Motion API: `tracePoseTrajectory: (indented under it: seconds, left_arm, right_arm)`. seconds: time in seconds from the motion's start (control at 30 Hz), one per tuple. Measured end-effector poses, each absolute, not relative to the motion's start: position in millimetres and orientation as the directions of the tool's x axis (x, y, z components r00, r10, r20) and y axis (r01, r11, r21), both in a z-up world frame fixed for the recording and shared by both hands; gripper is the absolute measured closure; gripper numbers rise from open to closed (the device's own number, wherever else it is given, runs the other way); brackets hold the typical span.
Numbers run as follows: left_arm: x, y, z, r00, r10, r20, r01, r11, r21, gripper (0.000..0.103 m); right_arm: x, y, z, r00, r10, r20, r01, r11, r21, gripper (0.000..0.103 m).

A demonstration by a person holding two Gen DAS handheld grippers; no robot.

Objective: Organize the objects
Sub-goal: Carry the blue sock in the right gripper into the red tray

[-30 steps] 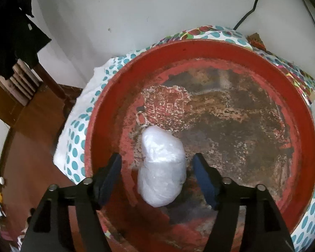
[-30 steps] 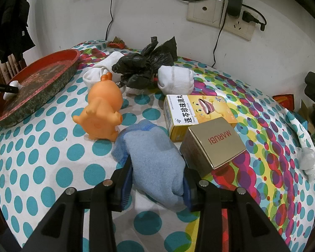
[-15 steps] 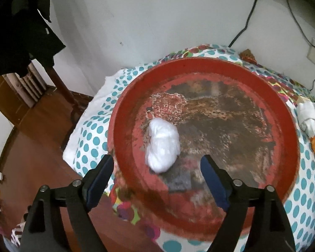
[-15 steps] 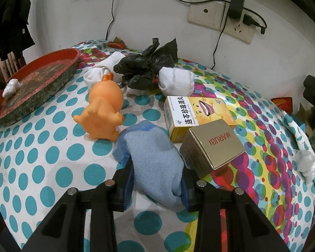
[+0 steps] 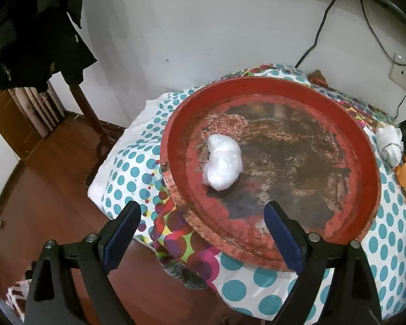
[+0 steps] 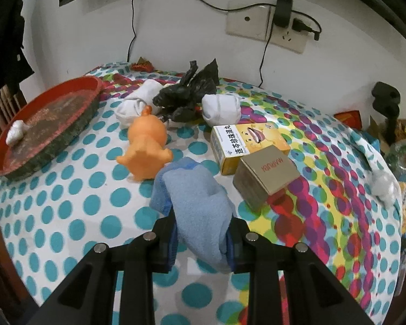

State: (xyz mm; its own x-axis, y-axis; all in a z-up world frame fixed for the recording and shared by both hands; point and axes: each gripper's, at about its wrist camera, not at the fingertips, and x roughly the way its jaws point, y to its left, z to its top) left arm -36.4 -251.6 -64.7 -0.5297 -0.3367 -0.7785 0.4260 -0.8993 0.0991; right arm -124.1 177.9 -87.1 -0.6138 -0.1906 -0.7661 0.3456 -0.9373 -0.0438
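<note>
Progress so far: one item delivered, most not. White bundle (image 5: 223,165) lying in the red tray (image 5: 176,146), on the tray's left side near its rim, nothing else in there with it. Tray sitting at the counter's (image 6: 67,189) far-left edge, partly overhanging it in the left wrist view.

Left claw (image 5: 203,233) empty, jaws wide apart and opening further, hovering over the tray's near rim, clear of the bundle. Right claw (image 6: 201,239) clamped tight on the blue sock (image 6: 200,203), pads squeezing its near end; far end apparently draped on the cloth near the counter's middle, though whether lifted or resting cannot be told.

Left to sort, judging by the task: orange toy (image 6: 146,146) just beyond the sock, yellow box (image 6: 246,146) and brown box (image 6: 265,178) touching each other right of centre, black bag (image 6: 189,94) and two white socks (image 6: 220,108) toward the back edge, another white bundle (image 6: 383,185) at the right edge. Probably early in the job, with the sock next for the tray.

Hard to make out: clutter past the counter's right edge, blurred and cut off by the lens. Small red scrap (image 6: 140,65) at the back edge unidentifiable. Sock's underside hidden by the claw. Brown box lettering upside down.
</note>
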Motion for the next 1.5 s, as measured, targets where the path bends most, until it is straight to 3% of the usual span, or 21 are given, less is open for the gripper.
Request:
tracePoseTrajectory:
  seconds: [0.23, 0.87, 1.5]
  left_arm:
    - [-30.7, -258.0, -62.9, -0.541, -0.324, -0.776, 0.434, -0.898, 0.073, 0.003]
    - [-22.3, -285.3, -62.3, -0.52, -0.368, -0.771, 0.495, -0.865, 0.079, 0.003]
    - [-10.3, -328.9, -65.9, -0.491, -0.39, -0.779, 0.581, -0.813, 0.041, 0.003]
  right_arm:
    - [-106.5, 143.4, -65.8, -0.625, -0.214, -0.751, 0.381, -0.923, -0.054, 0.075]
    - [-110.8, -21.4, -42.5, -0.579, -0.39, -0.716, 0.584, -0.811, -0.031, 0.075]
    - [-121.3, -163.6, -80.2, -0.4, -0.451, -0.798, 0.698, -0.714, 0.054, 0.075]
